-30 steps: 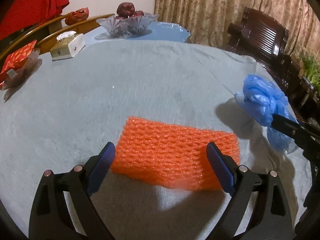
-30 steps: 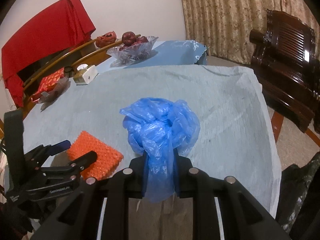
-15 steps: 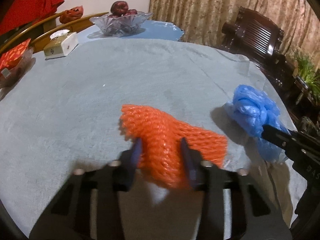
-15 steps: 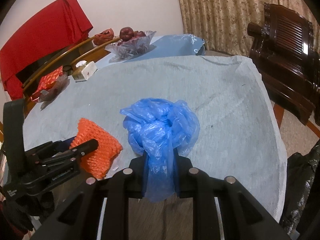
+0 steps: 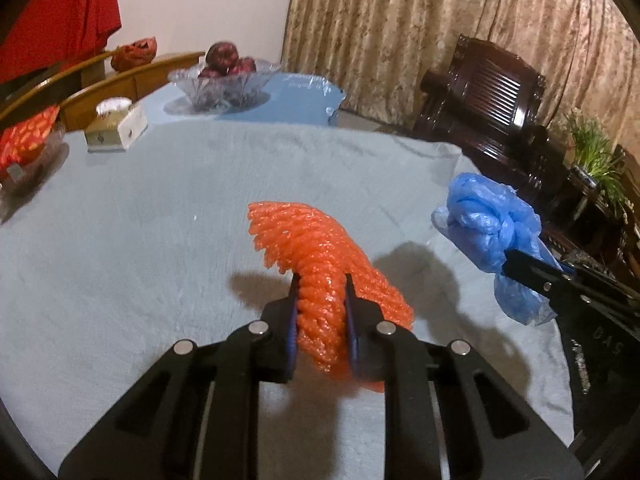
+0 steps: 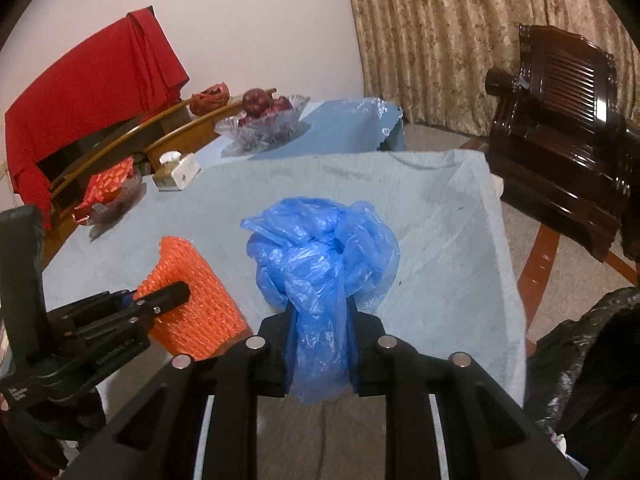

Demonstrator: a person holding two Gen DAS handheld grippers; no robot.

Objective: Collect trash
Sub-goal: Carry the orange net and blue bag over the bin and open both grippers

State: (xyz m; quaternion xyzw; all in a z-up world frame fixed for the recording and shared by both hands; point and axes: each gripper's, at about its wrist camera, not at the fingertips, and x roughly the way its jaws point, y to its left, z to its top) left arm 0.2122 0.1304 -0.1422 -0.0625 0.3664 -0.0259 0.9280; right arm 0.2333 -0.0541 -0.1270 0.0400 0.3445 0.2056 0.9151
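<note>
My left gripper (image 5: 320, 284) is shut on an orange foam net (image 5: 316, 260), which is folded up and lifted off the grey tablecloth (image 5: 140, 240). The net also shows in the right wrist view (image 6: 192, 300), with the left gripper (image 6: 160, 296) clamped on it. My right gripper (image 6: 318, 304) is shut on a crumpled blue plastic bag (image 6: 320, 248) held above the table's right part. The bag also shows in the left wrist view (image 5: 488, 228), at the right.
At the table's far side stand a glass fruit bowl (image 5: 224, 80), a white tissue box (image 5: 116, 128) and a red packet (image 5: 24, 140). A dark wooden chair (image 6: 560, 120) stands to the right. A black trash bag (image 6: 588, 340) sits low right beside the table.
My left gripper closed on the orange net and lifted it, so the net folded up from lying flat. The right gripper kept holding the blue bag and rose slightly.
</note>
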